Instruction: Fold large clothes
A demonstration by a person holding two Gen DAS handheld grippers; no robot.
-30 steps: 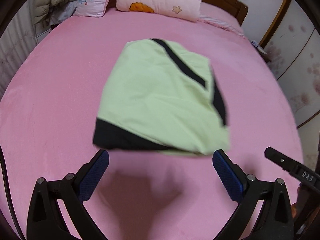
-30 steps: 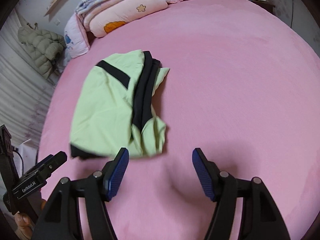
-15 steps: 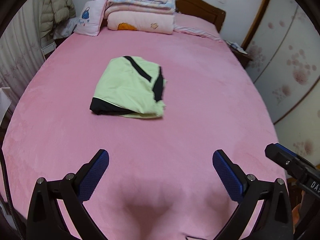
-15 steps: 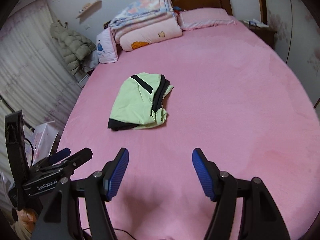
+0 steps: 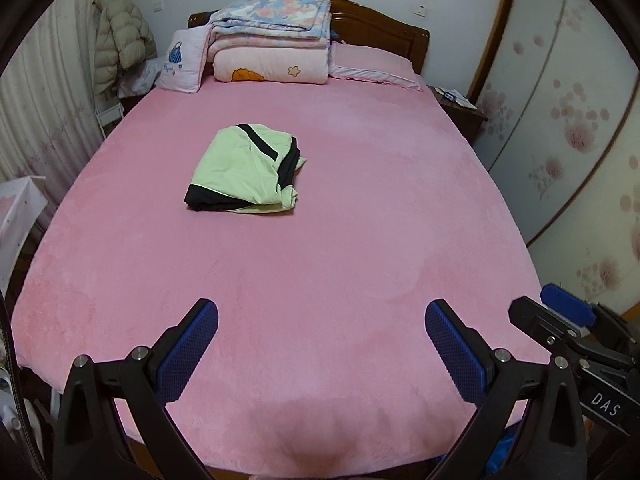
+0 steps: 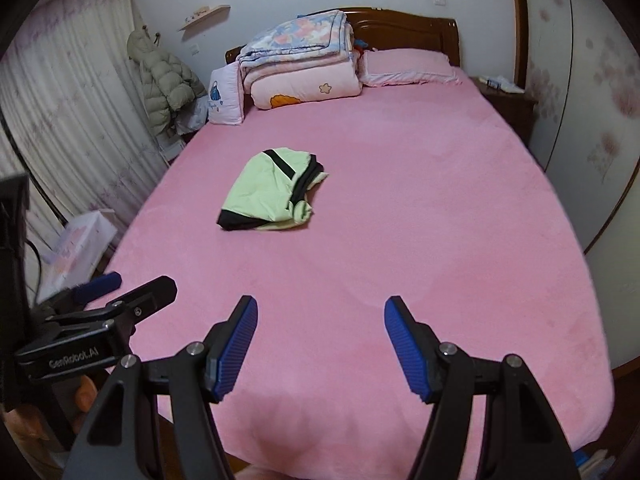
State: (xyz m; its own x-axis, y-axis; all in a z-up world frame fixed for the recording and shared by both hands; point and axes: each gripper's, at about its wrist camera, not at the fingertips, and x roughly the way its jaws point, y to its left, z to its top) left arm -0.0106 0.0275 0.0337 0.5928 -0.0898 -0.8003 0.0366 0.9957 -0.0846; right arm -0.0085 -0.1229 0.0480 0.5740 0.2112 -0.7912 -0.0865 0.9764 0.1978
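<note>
Left wrist view: a bed with a pink cover (image 5: pixel 360 220) fills the room, folded quilts (image 5: pixel 272 44) stacked at its far headboard. The folded green-and-black garment (image 5: pixel 244 170) lies on the cover, left of centre and well apart from the left gripper (image 5: pixel 320 344), whose blue pads stand spread with nothing between them. Right wrist view: the same garment (image 6: pixel 272 192) rests far-left of centre — untouched; the right gripper (image 6: pixel 320 344) hangs over the near edge, jaws spread wide and empty.

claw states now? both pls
Left claw: open, holding nothing, above the bed's near edge.
Right claw: open, holding nothing; the folded green garment lies apart on the bed.
</note>
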